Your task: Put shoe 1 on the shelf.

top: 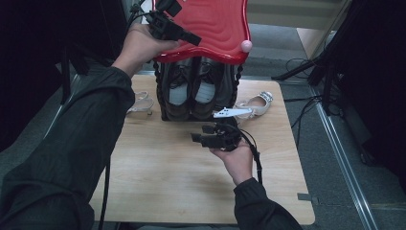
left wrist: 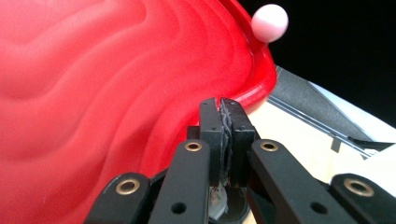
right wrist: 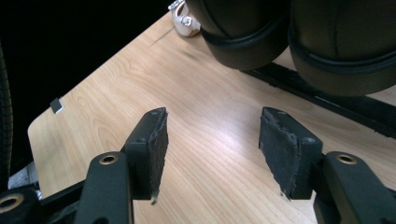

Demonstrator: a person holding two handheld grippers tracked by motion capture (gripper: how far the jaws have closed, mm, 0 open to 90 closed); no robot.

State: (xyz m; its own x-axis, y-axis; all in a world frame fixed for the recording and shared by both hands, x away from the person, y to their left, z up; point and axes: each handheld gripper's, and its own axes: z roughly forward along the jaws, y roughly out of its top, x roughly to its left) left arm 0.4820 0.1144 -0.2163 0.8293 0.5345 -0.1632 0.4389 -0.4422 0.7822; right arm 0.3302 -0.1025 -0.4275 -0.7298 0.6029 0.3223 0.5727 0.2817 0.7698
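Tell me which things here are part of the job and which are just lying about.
In the job:
red lid, lifted by the left gripper
dark shoes in the rack
right gripper, fingers open

Lying about:
pale sandals, either side
cables on the floor

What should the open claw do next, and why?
Probably reach forward for a dark shoe. The right claw is open and empty over the table, and the shoes sit just ahead on the rack, while the left claw, shut, is by the red shelf.
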